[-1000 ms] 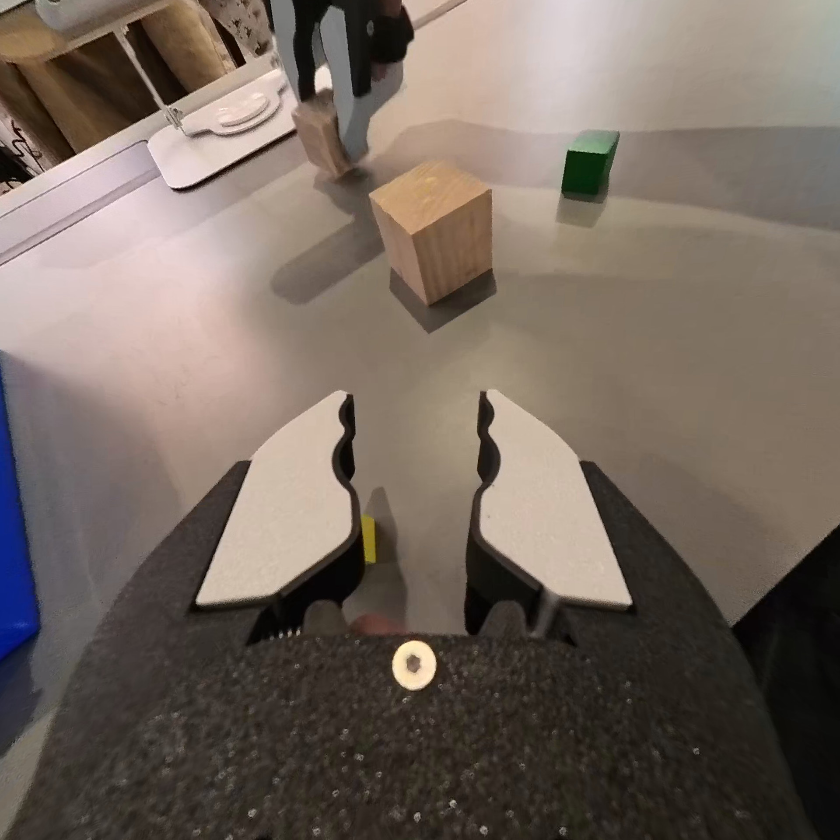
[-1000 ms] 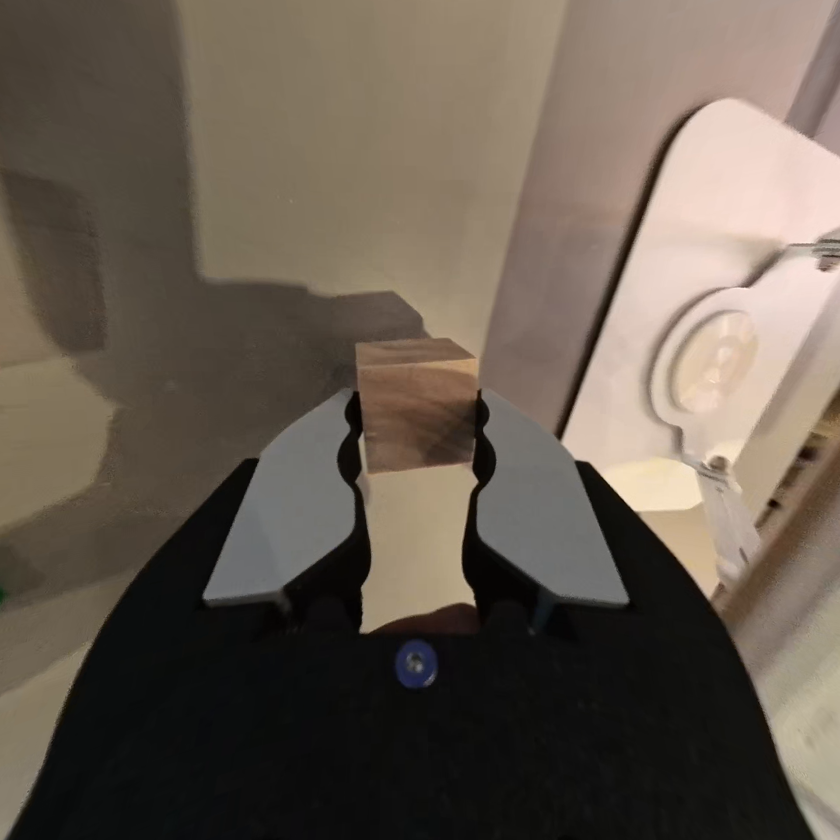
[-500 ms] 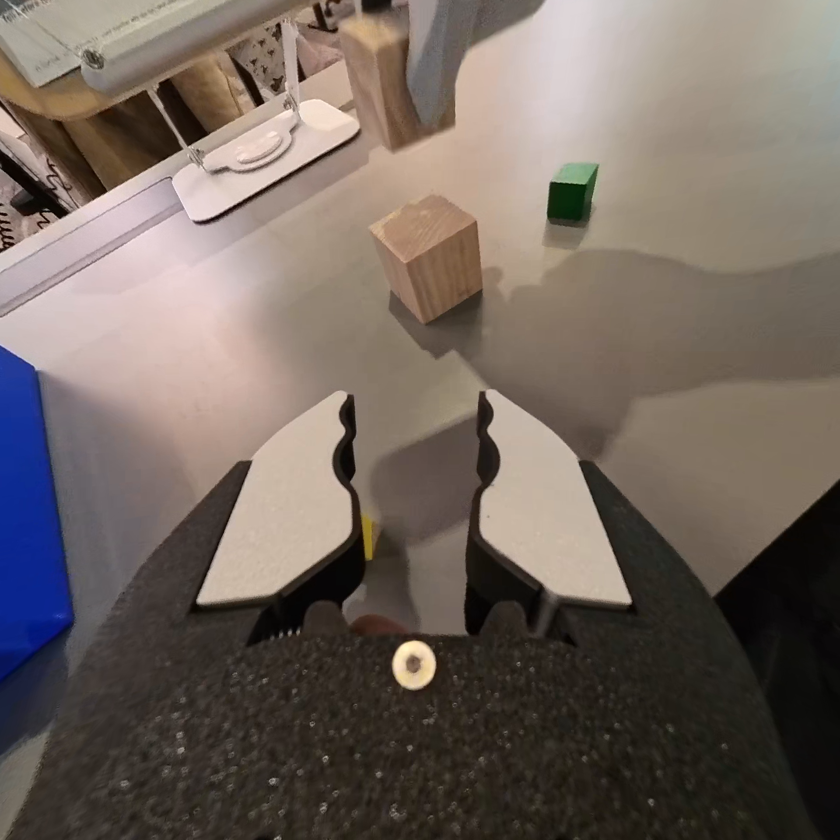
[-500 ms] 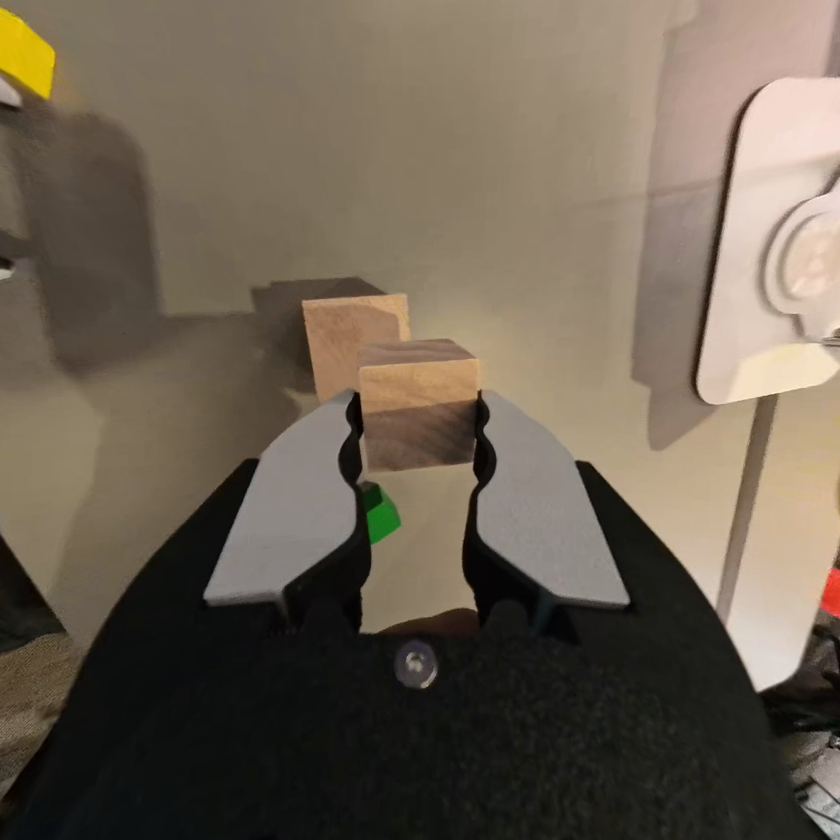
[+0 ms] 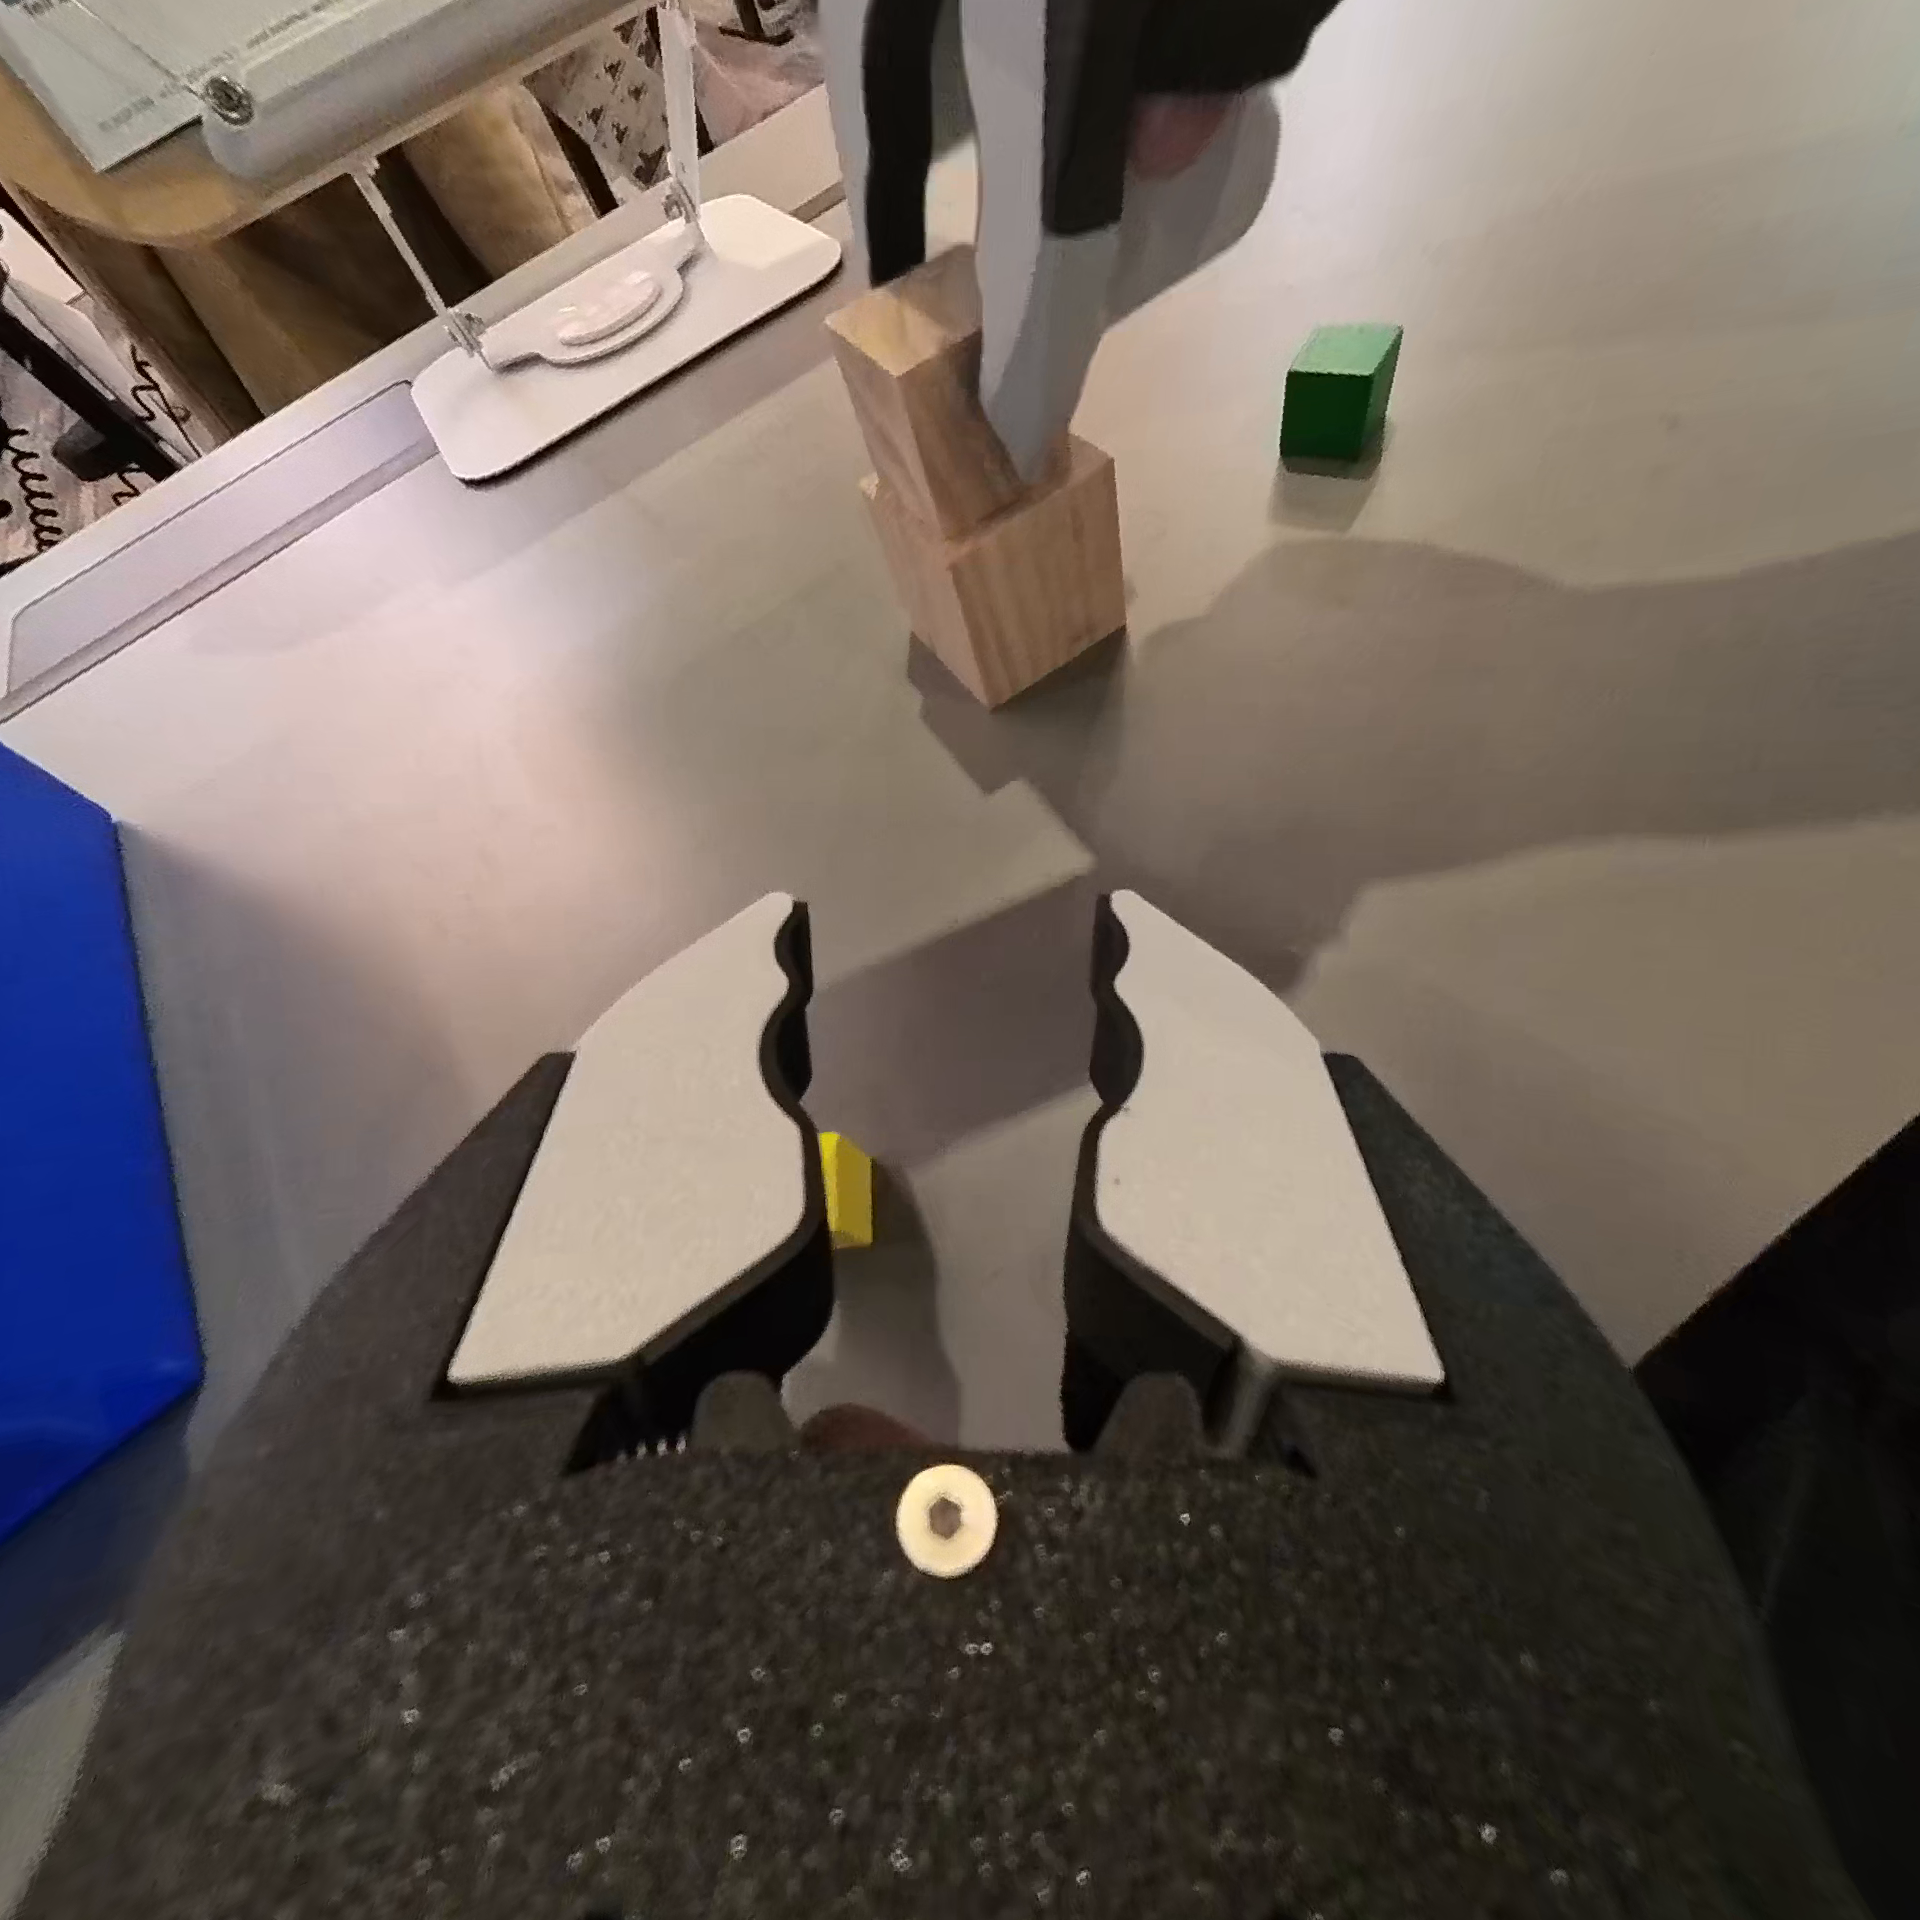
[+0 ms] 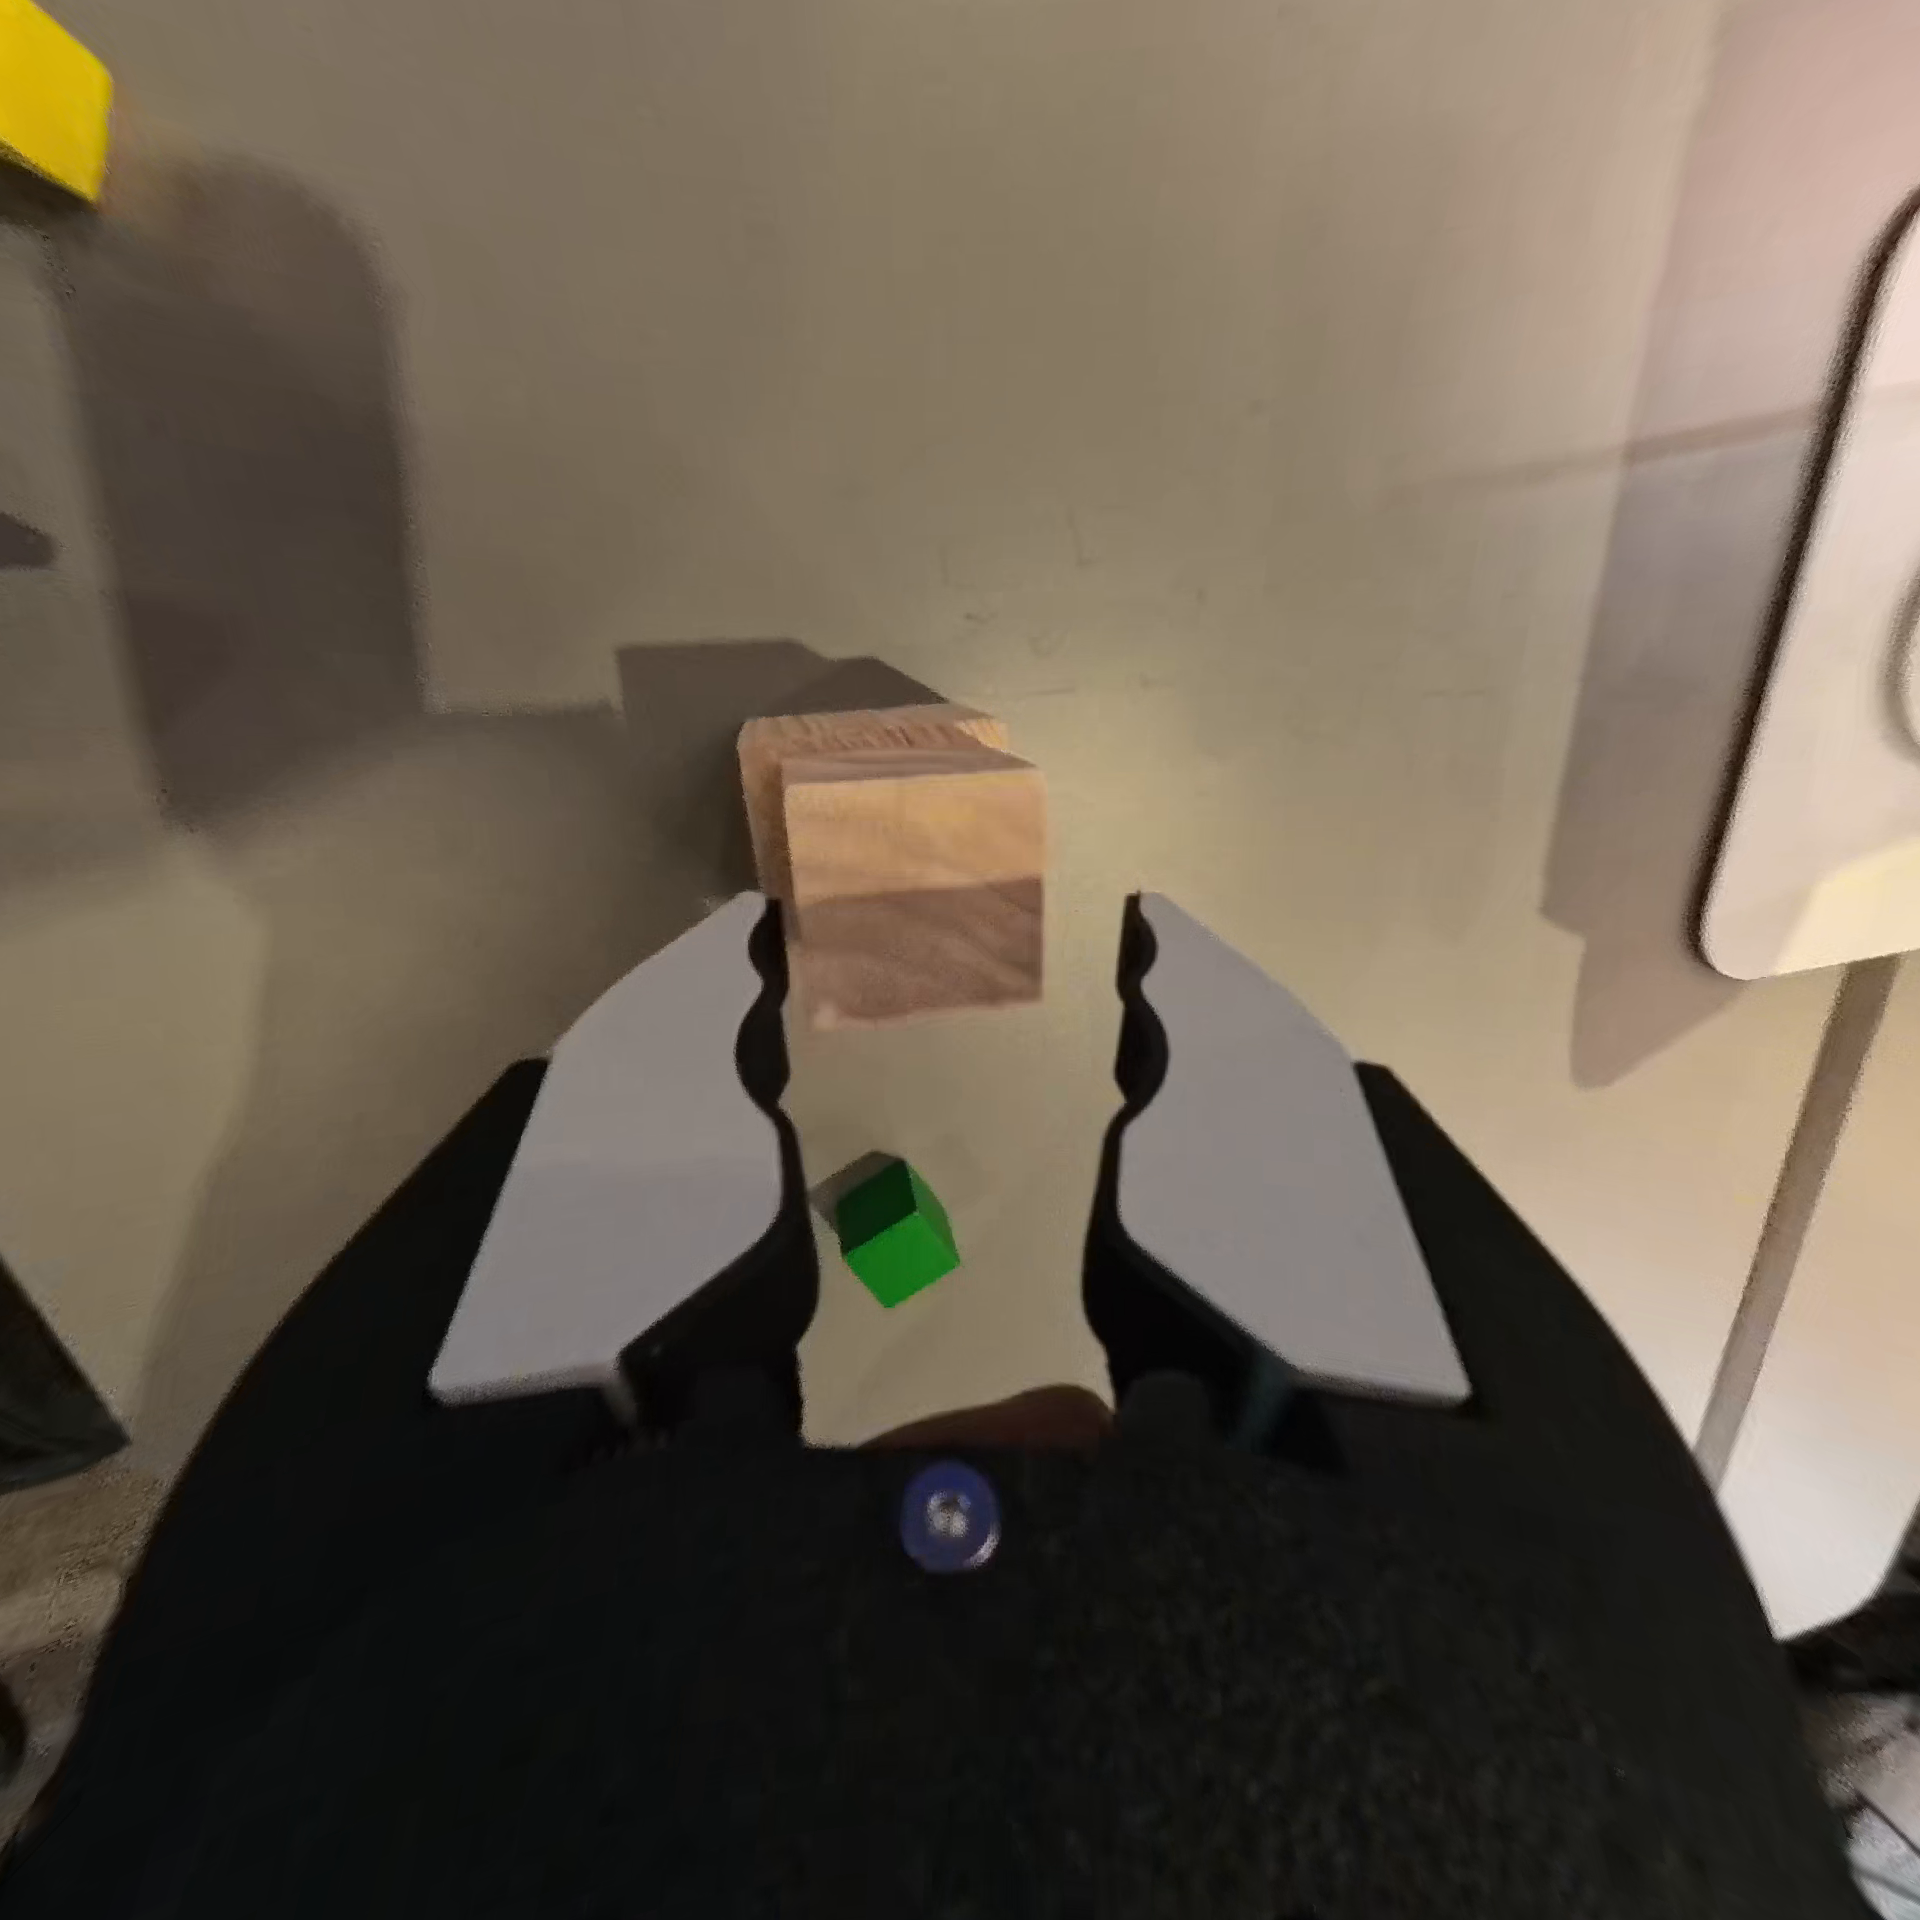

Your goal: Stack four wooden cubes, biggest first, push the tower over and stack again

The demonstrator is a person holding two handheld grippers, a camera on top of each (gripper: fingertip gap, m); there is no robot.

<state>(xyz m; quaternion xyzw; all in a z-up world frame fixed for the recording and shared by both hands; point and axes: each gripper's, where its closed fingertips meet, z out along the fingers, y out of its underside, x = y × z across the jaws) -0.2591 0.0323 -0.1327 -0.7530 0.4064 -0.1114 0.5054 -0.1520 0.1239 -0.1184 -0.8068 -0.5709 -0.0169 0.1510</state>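
The big wooden cube stands on the grey table. A smaller wooden cube rests on top of it, set toward its far left side. My right gripper is open around this smaller cube: the left finger is close against it and there is a gap at the right finger. The big cube's top shows behind it. A green cube lies to the right of the stack and shows under the right gripper. My left gripper is open and empty, above a small yellow cube.
A white stand with a flat base plate sits behind the stack, left of it, and shows at the right in the right wrist view. A blue box is at the left. The table edge runs at the near right. My left tips are about 20 cm from the green cube, my right tips only 12 cm. My right wrist view looks at it from another angle.
My right gripper carried the smaller wooden cube from near the stand, lowered it onto the big cube and opened its jaws. My left gripper stayed open, hovering over the yellow cube.
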